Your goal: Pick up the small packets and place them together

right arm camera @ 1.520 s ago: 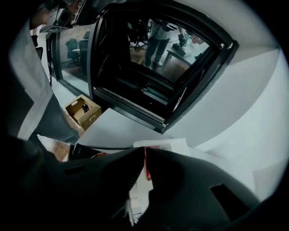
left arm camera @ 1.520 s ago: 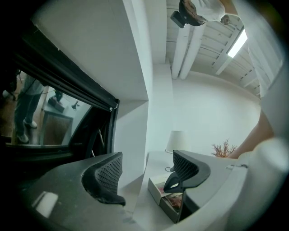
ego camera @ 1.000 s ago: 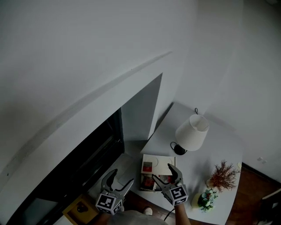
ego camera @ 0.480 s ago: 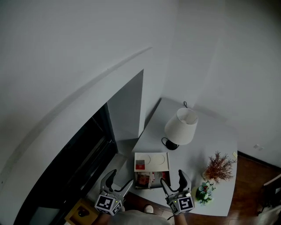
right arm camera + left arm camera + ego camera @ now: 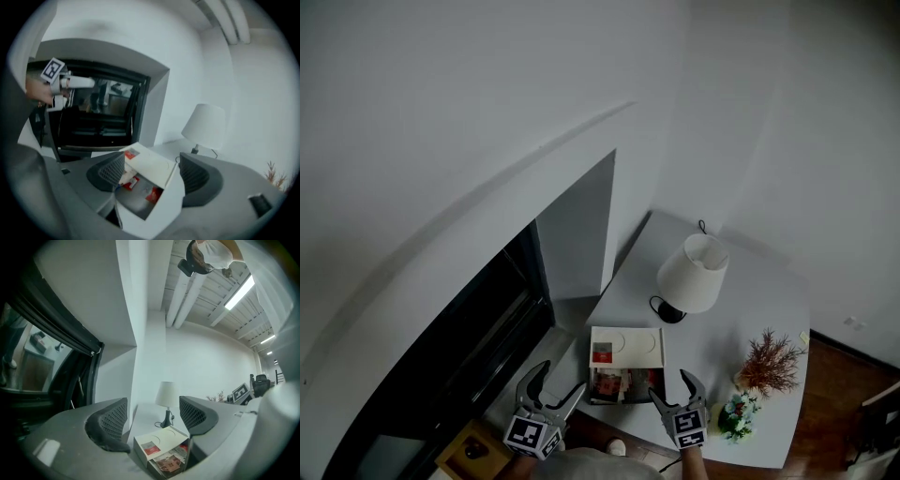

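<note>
The right gripper (image 5: 672, 387) has dipped toward the open box (image 5: 628, 345) at its 11 o'clock. Its spread fingers have been narrowing, with the box corner between them unpinched, so a grab at the packets (image 5: 623, 384) looks near. The left gripper (image 5: 560, 378) has its fingers spread and empty.

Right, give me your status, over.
Left gripper open, empty. Right gripper open, jaws just closing, white box between them. Packets in box. Lamp behind, no obstruction.

Matt white box (image 5: 633, 342) looks like card — lamp shade (image 5: 694, 275) cloth-like, table (image 5: 741, 321) smooth.
</note>
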The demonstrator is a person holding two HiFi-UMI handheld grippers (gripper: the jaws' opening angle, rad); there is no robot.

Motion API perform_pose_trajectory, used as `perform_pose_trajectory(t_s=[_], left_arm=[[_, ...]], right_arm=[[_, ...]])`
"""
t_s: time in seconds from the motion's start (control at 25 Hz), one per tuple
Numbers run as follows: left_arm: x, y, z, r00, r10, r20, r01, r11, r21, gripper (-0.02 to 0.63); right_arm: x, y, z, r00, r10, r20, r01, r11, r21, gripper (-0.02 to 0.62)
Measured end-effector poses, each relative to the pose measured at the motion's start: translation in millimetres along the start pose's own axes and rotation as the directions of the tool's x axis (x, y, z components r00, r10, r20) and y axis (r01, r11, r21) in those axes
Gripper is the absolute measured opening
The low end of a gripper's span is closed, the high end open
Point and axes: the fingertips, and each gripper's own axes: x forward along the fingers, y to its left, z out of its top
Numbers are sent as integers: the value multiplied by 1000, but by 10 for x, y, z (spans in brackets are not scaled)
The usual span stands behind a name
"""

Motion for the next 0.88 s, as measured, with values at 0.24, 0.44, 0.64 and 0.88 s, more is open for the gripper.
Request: perform_pose_trajectory(t_s=[0.24,0.44,0.64,0.88], left_arm=[[-76,102,-111,999,31,-34,-32,999,-15,347],[-150,166,-120,997,57,-44,-58,998,-15,347],[-208,238,-99,995,85,-48,-85,996,-9,347],[-309,324,-123,992,112,-54,-113,993,-14,347]], right_arm=[[521,166,-775,960,119,-253,-142,987,-75,360],[850,292,-1180,899,162,-408,-217,972,-91,357],[1107,357,-1286,863,207,-460,-239,971,-10,357],[1174,362,-1455,797,191,-572,-215,976,27,291]])
